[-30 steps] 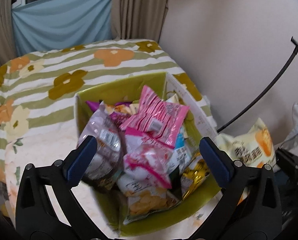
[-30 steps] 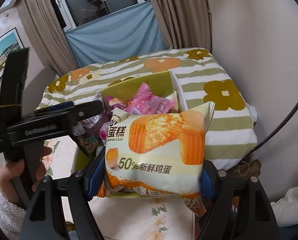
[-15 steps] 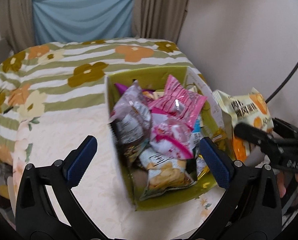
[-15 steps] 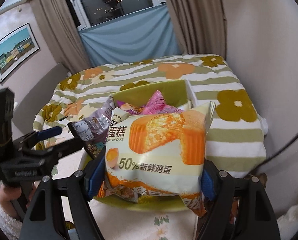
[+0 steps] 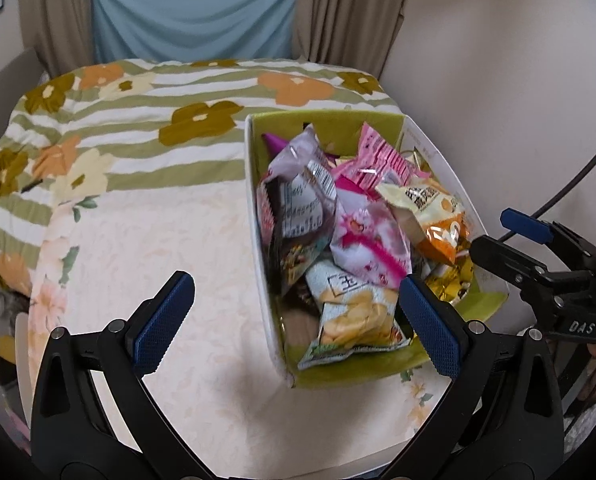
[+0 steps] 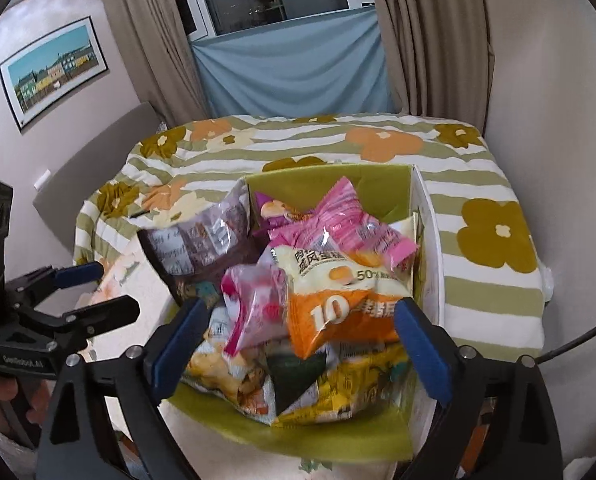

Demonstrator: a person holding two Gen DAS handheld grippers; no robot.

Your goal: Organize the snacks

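Right wrist view: right gripper (image 6: 301, 344) is opening, chiffon cake bag (image 6: 337, 300) now released onto the box (image 6: 329, 184) pile; left gripper (image 5: 294, 316) wide, empty.

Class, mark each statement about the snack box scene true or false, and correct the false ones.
1. The snacks sit in a green box. True.
2. The left gripper is clamped on a packet. False: its fingers stand apart with nothing pressed between them.
3. The chiffon cake packet lies on top of the pile in the box. True.
4. The right gripper is squeezing the cake packet. False: its fingers are opening and do not press it.
5. The cloth under the box is plain white. False: it has green stripes and flowers.
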